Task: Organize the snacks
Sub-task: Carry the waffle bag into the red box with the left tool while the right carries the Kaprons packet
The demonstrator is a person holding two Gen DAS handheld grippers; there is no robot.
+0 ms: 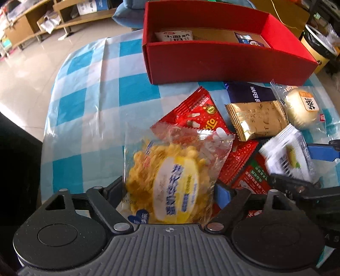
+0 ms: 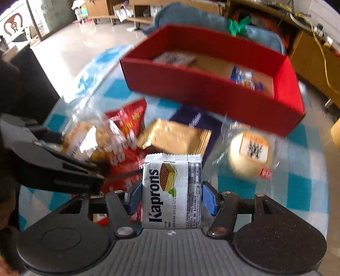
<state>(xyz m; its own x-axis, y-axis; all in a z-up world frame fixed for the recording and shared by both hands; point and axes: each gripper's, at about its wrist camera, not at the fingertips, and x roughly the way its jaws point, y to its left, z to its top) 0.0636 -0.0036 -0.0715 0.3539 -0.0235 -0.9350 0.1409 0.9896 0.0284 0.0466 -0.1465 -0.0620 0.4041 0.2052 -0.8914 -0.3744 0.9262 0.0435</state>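
Observation:
My left gripper (image 1: pixel 170 191) is shut on a clear bag of yellow snacks (image 1: pixel 170 180) and holds it over the checked tablecloth (image 1: pixel 95 102). My right gripper (image 2: pixel 172 197) is shut on a white Kaprons wafer pack (image 2: pixel 172 191), which also shows at the right of the left wrist view (image 1: pixel 286 157). A red box (image 1: pixel 212 57) stands at the far side with two packets inside; it also shows in the right wrist view (image 2: pixel 212 91). Between box and grippers lie a red packet (image 1: pixel 201 112), a gold packet (image 1: pixel 257 118), a dark wafer pack (image 1: pixel 250 93) and a wrapped round bun (image 1: pixel 301 110).
More red packets (image 1: pixel 244 165) lie under the held items. The table edge curves off at the left, with tiled floor (image 1: pixel 31 70) beyond. Wooden shelves (image 1: pixel 63 19) and a bin (image 1: pixel 318 46) stand behind the table. The left gripper's body (image 2: pixel 53 169) crosses the right wrist view.

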